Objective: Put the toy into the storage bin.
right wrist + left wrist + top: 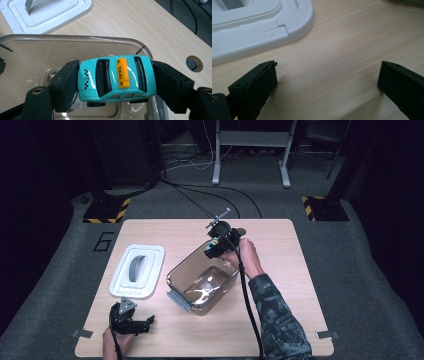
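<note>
Left claw (141, 324): at about 7 o'clock on the tabletop (280, 320), near the front edge; jaws spread wide with bare wood between them, holding nothing.
Lid (137, 270): white, with a grey handle, lying flat at about 9 o'clock, just beyond the left claw and apart from the bin; its rounded corner (297, 27) shows ahead of the left jaw in the left gripper view.
Bin (202, 279): clear plastic, open-topped, near the tabletop's centre, turned at an angle; it looks empty inside.
Toy taxi (116, 78): teal, with an orange TAXI sign on the roof, clamped nose and tail between the jaws, poised over the bin's far end at about 12 o'clock from the bin's centre.
Right claw (214, 247): closed on the toy taxi, the hand behind it at about 1 o'clock.
Handling: the toy taxi is probably light, rigid and hard-shelled; its glossy curved body could slip or pivot, and the wheels will roll if set down on a slope.
Hold: the flat bumper ends, as gripped now, seem the surest faces; the rounded roof and sides would be less secure.
</note>
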The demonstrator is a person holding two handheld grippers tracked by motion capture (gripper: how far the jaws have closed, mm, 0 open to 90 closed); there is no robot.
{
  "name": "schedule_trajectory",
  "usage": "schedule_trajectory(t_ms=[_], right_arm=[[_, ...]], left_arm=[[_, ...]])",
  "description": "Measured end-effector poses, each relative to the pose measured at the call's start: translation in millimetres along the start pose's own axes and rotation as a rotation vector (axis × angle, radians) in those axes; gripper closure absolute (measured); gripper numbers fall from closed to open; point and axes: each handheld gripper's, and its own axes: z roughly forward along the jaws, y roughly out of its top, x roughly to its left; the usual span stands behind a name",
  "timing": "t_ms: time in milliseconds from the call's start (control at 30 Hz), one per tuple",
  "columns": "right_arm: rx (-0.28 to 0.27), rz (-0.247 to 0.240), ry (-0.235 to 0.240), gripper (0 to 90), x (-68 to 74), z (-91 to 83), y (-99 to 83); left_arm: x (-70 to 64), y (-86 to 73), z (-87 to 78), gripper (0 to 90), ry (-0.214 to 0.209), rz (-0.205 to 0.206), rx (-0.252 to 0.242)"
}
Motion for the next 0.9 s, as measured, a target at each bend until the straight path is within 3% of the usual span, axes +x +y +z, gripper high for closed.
schedule_trajectory(t_ms=[400, 900], right_arm=[[0.056, 0.001, 0.01, 24.0, 9.4, 28.3, 2.2], [0.125, 0.063, 0.013, 24.0, 13.5, 56.2, 1.2]], left_arm=[[0.2, 0.0, -0.1, 2.2, 0.0, 0.002, 0.001], [0.0, -0.1, 0.0, 2.2, 0.001, 0.001, -0.001]])
